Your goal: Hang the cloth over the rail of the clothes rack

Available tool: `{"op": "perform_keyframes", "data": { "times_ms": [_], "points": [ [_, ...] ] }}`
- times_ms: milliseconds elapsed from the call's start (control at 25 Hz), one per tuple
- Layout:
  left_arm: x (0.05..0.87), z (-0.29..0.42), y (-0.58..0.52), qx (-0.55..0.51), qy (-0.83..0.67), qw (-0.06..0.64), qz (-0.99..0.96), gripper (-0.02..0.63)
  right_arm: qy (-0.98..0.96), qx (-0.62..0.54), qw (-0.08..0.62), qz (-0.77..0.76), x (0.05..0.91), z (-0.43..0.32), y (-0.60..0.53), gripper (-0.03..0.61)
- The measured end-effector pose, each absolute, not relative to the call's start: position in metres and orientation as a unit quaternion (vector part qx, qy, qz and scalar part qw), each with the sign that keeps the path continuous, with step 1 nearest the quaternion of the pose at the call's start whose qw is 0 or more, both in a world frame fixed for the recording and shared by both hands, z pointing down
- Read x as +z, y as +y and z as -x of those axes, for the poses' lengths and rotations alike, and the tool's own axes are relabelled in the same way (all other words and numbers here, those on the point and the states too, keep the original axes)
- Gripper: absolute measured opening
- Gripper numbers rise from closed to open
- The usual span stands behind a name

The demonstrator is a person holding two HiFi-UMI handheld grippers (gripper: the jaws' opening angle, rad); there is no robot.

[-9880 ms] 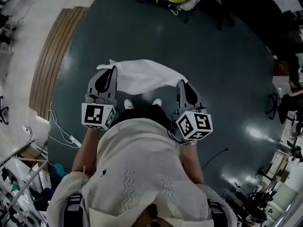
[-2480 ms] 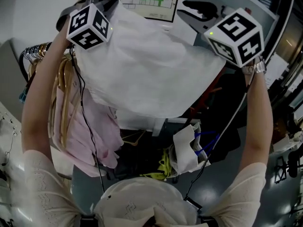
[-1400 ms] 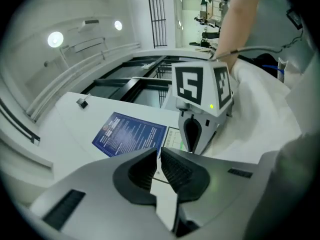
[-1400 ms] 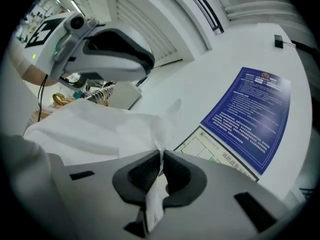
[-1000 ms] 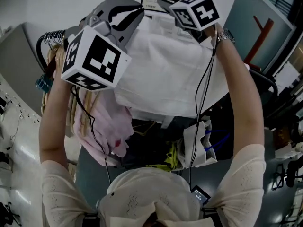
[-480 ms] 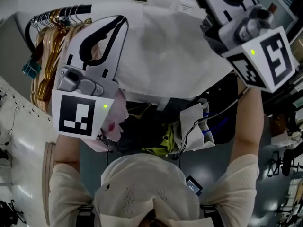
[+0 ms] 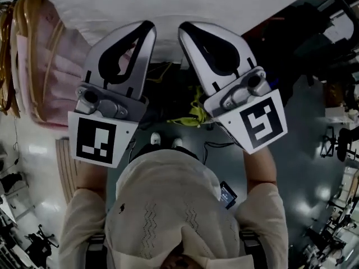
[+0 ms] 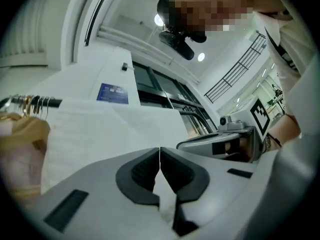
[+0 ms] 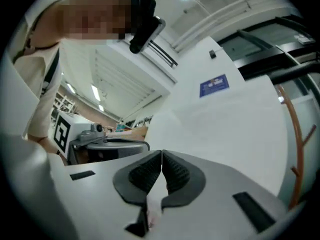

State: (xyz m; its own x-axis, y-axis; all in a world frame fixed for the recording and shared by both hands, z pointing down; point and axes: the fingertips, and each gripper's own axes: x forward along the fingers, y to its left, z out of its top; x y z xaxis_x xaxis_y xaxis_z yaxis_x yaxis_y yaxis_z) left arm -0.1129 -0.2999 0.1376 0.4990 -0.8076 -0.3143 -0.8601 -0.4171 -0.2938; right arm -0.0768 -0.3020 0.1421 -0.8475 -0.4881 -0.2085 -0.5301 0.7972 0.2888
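Observation:
The white cloth (image 7: 168, 4) spans the top of the head view and hangs down toward both grippers. My left gripper (image 7: 147, 28) and right gripper (image 7: 188, 31) point up side by side at its lower edge, close together. In the left gripper view my left gripper (image 8: 160, 151) is shut with a fold of the white cloth (image 8: 100, 129) pinched between its pads. In the right gripper view my right gripper (image 9: 162, 154) is likewise shut on the cloth (image 9: 225, 119). The cloth's top edge lines up with the rack's rail (image 8: 50, 103); the rail beneath the cloth is hidden.
Hangers (image 8: 27, 104) crowd the rail's left end, with pink garments (image 7: 50, 66) hanging below them. A red-brown curved bar (image 9: 296, 144) stands at the right. Dark bags and yellow-green items (image 7: 193, 114) lie under the rack. Below is the grey floor (image 7: 314, 150).
Both grippers have come down and moved close together below the cloth, still holding it. The view has tipped lower, so the floor and my feet now show.

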Motion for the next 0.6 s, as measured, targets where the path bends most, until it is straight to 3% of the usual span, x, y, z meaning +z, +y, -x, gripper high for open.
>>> {"op": "perform_keyframes", "data": {
  "times_ms": [360,600],
  "points": [
    [0.276,0.071,-0.280,0.034,0.462,0.102,0.881,0.017,0.945,0.033,0.036,0.324,0.272,0.050,-0.286,0.018],
    [0.333,0.060,-0.257,0.020,0.466,0.077,0.881,0.017,0.926,-0.041,0.025,0.375,0.347,0.026,-0.261,0.018]
  ]
}}
